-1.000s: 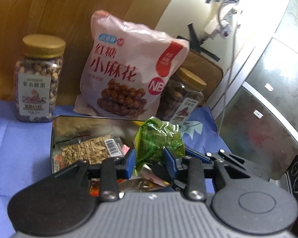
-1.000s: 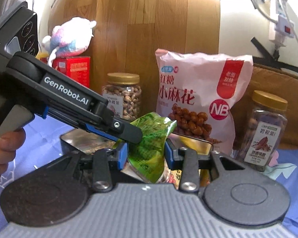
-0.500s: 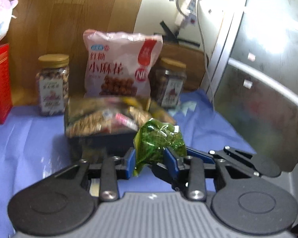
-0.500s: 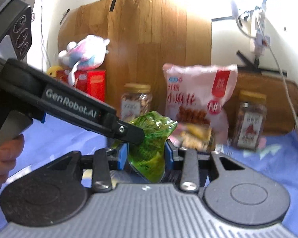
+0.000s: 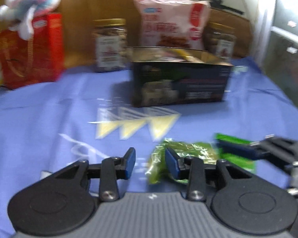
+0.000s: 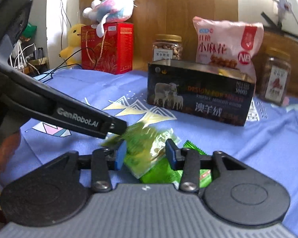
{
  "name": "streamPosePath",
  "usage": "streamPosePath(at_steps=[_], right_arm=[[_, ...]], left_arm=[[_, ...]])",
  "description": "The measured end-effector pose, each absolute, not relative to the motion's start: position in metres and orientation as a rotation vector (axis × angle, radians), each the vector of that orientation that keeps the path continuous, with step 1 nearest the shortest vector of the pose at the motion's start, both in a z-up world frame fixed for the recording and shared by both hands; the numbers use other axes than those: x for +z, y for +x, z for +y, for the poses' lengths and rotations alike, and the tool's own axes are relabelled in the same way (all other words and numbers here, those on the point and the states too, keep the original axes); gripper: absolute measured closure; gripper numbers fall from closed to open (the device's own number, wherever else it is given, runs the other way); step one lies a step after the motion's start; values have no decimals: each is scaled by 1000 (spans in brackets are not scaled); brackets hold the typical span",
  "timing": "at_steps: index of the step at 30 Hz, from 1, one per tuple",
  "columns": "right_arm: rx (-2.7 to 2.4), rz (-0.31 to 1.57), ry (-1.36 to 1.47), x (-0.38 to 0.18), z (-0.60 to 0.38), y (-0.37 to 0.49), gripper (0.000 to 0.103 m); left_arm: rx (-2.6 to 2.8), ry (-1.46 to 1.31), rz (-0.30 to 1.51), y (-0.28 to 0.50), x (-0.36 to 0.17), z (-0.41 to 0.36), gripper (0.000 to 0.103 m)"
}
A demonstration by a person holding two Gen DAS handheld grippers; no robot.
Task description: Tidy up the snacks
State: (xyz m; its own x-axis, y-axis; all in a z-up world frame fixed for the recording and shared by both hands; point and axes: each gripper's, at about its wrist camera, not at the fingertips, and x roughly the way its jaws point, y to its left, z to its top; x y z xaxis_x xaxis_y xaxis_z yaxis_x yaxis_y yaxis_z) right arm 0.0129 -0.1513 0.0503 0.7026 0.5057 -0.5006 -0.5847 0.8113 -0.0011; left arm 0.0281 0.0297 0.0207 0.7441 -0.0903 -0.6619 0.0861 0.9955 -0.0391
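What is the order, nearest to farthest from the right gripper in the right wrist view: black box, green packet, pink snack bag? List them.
1. Green packet, between the right gripper fingers.
2. Black box, ahead, mid-table.
3. Pink snack bag, behind the box, against the wood panel.

A crinkled green snack packet is lying low in the centre of the right wrist view on the blue cloth, overlapping a flat brighter green packet beneath it. In the left wrist view the crinkled packet is sitting lower right of centre, blurred. A black open-topped box printed with sheep is standing right of centre, holding more snacks.
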Motion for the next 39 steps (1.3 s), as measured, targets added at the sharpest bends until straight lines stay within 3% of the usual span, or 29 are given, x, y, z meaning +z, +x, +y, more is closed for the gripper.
streamPosePath(at_steps=[10,39], right_arm=[[604,447,-73,56,-167,-2,46],[606,442,-9,50,-170,-22,47]], left_arm=[[112,53,685,27,19,66,59],[243,119,689,33,13,90,43]])
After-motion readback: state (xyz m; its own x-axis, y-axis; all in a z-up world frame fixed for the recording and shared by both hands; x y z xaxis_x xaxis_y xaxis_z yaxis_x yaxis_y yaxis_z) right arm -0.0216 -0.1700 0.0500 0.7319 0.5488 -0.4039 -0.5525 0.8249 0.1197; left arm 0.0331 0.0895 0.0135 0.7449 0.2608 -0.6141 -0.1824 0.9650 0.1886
